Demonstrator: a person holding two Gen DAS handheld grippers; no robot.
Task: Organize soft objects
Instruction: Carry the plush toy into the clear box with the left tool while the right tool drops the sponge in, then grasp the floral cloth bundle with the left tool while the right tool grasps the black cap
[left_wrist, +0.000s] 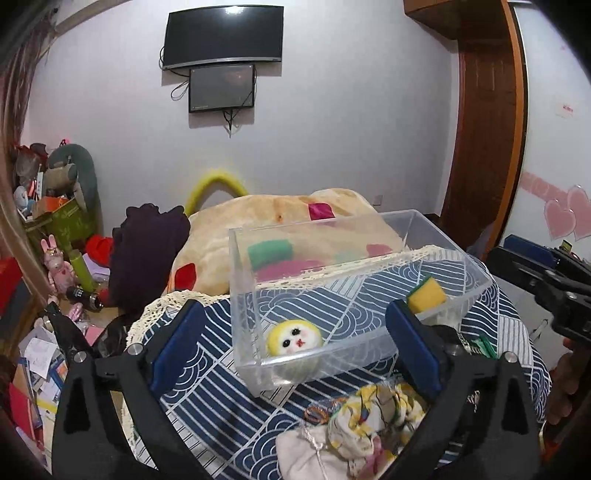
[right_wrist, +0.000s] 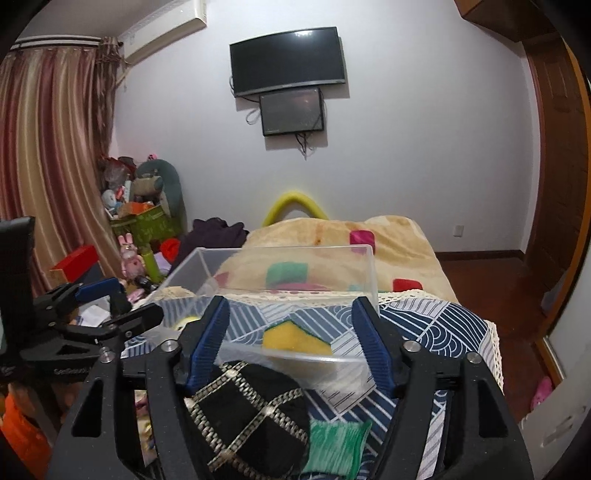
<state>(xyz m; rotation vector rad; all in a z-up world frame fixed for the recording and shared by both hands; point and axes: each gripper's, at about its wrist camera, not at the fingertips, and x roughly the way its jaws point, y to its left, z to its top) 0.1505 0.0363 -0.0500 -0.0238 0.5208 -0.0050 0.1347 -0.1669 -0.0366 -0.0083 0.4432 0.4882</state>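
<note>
A clear plastic bin (left_wrist: 461, 254) stands on a blue patterned cloth (left_wrist: 218, 373). Inside lie a yellow round plush face (left_wrist: 293, 341) and a yellow-green sponge (left_wrist: 425, 294), the sponge also in the right wrist view (right_wrist: 295, 338). My left gripper (left_wrist: 295, 350) is open and empty, its fingers astride the bin's near corner. Below it lie a yellow-patterned fabric bundle (left_wrist: 373, 417) and a white pouch (left_wrist: 306, 450). My right gripper (right_wrist: 291, 343) is open above a black cap with silver bands (right_wrist: 251, 410) and a green cloth (right_wrist: 334, 443).
A beige blanket with coloured squares (right_wrist: 332, 251) covers the bed behind the bin (right_wrist: 280, 266). Toys and boxes (right_wrist: 144, 214) pile up at the left by the curtain. A wooden door (left_wrist: 487, 129) is on the right. The right gripper shows at the edge (left_wrist: 546, 280).
</note>
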